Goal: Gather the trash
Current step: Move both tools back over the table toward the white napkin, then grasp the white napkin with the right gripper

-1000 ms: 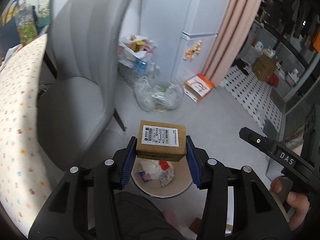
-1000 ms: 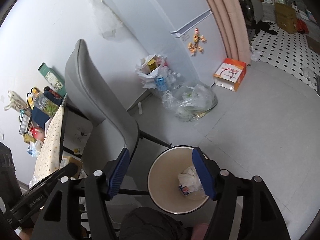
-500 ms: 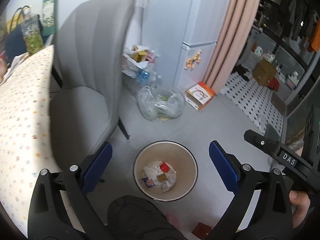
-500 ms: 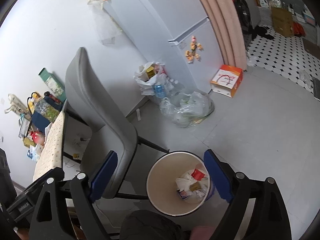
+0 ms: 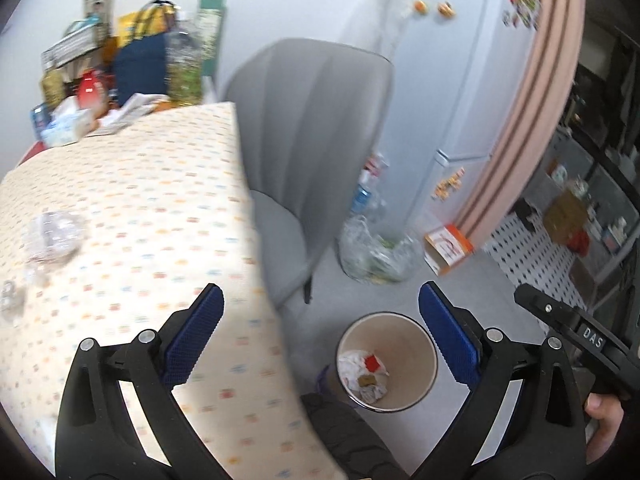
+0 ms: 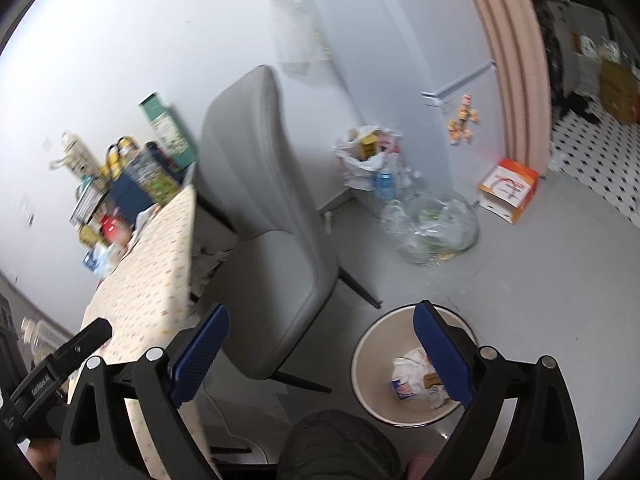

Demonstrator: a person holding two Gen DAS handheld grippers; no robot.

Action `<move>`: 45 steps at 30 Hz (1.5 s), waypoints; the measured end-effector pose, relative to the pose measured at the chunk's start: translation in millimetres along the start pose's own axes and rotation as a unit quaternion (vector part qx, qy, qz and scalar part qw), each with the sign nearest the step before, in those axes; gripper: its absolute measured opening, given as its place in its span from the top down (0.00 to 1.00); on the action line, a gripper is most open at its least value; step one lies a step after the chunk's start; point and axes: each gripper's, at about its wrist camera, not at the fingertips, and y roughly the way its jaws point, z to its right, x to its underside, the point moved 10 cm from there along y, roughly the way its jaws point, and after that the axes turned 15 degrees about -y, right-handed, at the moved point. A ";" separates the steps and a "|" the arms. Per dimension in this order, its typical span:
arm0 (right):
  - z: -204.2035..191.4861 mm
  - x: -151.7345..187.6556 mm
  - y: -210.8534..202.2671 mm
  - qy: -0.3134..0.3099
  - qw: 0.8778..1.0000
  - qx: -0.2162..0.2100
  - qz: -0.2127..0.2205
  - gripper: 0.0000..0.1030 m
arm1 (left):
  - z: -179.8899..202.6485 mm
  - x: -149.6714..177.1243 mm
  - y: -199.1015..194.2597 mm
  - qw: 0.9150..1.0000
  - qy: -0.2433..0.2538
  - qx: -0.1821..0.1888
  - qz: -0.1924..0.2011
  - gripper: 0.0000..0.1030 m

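- Though both views are smeared by blur, the clutter at the table's (image 5: 132, 208) far end reads only as bags and boxes, and a crumpled clear wrapper (image 5: 54, 234) on the cloth is hard to make out.
- One pad of the right gripper (image 6: 320, 356) covers part of the bin (image 6: 370, 354); a dark shape at the bottom edge of each view cannot be identified.
- Left gripper (image 5: 320, 336): jaws spread wide, nothing between them, one pad over the table edge, the other over the floor beside the bin (image 5: 426, 346).
- Right gripper: also spread and empty, above the chair (image 6: 272, 216) and bin.
- Trash (image 5: 366, 372) lies in the bin: white crumpled paper, a red scrap, a small tan box.
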 end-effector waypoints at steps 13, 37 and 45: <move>-136.7 -0.9 -3.5 -0.099 0.994 -0.053 -0.008 0.10 | -118.6 -12.7 -70.7 0.995 -0.067 -0.045 0.055 0.06; -330.5 79.0 -2.6 -0.253 0.953 -0.151 -0.072 0.23 | -306.8 27.1 -153.0 0.970 -0.192 -0.115 0.095 0.06; -374.9 121.9 13.3 -0.296 0.932 -0.175 -0.117 0.29 | -338.6 34.9 -164.2 0.963 -0.217 -0.121 0.101 0.06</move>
